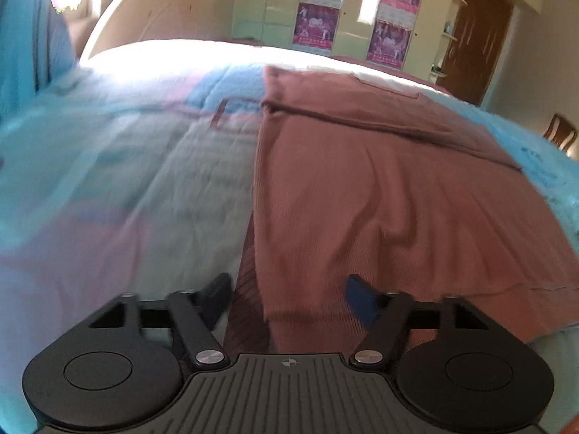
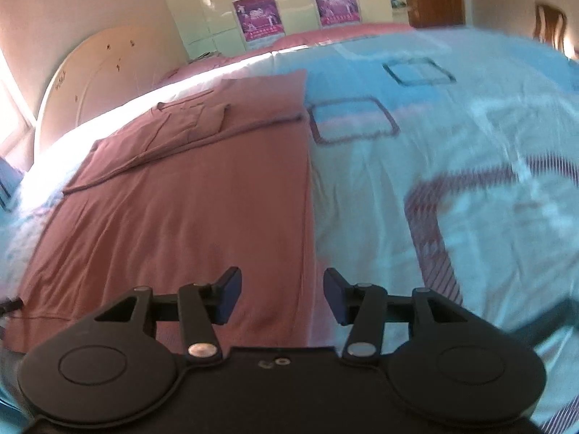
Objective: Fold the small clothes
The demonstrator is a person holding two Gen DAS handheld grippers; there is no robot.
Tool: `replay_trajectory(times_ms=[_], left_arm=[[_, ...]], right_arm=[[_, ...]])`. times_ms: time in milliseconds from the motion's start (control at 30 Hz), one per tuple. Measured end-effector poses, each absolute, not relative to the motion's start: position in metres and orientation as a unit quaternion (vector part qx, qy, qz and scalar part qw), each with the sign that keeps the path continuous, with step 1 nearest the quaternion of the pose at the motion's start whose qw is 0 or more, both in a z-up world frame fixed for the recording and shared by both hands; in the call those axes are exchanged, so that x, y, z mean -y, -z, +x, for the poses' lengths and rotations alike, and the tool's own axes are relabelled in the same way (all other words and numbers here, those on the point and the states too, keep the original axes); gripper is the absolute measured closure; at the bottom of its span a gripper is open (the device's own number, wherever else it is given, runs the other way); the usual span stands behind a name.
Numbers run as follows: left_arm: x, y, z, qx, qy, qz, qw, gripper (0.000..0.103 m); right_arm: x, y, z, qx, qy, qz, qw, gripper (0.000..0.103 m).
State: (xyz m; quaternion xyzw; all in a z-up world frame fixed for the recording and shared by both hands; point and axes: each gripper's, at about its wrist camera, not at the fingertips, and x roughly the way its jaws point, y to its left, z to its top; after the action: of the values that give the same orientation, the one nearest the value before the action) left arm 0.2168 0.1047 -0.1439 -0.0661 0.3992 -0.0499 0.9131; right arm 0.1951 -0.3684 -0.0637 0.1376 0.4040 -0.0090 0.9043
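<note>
Both tools, left [image 1: 287, 298] and right [image 2: 282, 296], gape over shirt [image 2: 188, 199], gripping nothing

One brown garment [image 1: 380, 181], one bedspread [image 1: 144, 181], four posters [image 1: 316, 23], one chair [image 1: 561, 132].

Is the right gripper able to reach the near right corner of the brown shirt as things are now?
Probably yes. The right gripper is open and empty, right above the right edge of the brown shirt, which lies flat on the bed cover. Nothing lies between them.
</note>
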Motion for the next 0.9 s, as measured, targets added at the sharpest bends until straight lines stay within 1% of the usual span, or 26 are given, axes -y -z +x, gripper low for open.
replay_trajectory(times_ms=[200,267,367,433,500,567,633,667,700,733,767,833,900], left_arm=[[-0.131,0.156,0.216,-0.409,0.089,-0.157,0.895,0.037],[-0.138,0.159,0.219,-0.411,0.107,-0.203,0.882,0.037],[-0.141,0.167,0.217,-0.407,0.126,-0.258,0.867,0.037],[-0.143,0.173,0.214,-0.401,0.128,-0.276,0.864,0.042],[-0.145,0.179,0.21,-0.398,0.131,-0.297,0.858,0.046],[-0.147,0.183,0.209,-0.394,0.137,-0.31,0.854,0.048],[-0.144,0.185,0.215,-0.394,0.137,-0.319,0.851,0.048],[-0.142,0.185,0.22,-0.394,0.139,-0.319,0.851,0.049],[-0.137,0.183,0.224,-0.394,0.139,-0.311,0.854,0.078],[-0.131,0.182,0.228,-0.401,0.133,-0.298,0.856,0.099],[-0.129,0.18,0.226,-0.398,0.129,-0.297,0.858,0.099],[-0.129,0.173,0.219,-0.37,0.127,-0.306,0.868,0.099],[-0.129,0.172,0.211,-0.367,0.118,-0.288,0.877,0.099]], right_arm=[[0.381,0.091,0.171,-0.421,0.003,0.226,0.879,0.053],[0.376,0.092,0.167,-0.415,-0.013,0.234,0.879,0.05],[0.374,0.093,0.167,-0.414,-0.05,0.263,0.87,0.051],[0.375,0.095,0.167,-0.41,-0.054,0.279,0.867,0.053],[0.38,0.097,0.165,-0.404,-0.058,0.304,0.861,0.058],[0.385,0.099,0.162,-0.398,-0.057,0.322,0.857,0.066],[0.392,0.104,0.161,-0.396,-0.055,0.342,0.851,0.067],[0.394,0.105,0.161,-0.395,-0.056,0.345,0.85,0.07],[0.394,0.105,0.163,-0.394,-0.058,0.348,0.849,0.074],[0.393,0.104,0.165,-0.394,-0.063,0.347,0.849,0.084],[0.391,0.102,0.165,-0.39,-0.07,0.343,0.852,0.087],[0.39,0.09,0.161,-0.369,-0.081,0.333,0.864,0.088],[0.392,0.077,0.151,-0.343,-0.097,0.324,0.876,0.088]])
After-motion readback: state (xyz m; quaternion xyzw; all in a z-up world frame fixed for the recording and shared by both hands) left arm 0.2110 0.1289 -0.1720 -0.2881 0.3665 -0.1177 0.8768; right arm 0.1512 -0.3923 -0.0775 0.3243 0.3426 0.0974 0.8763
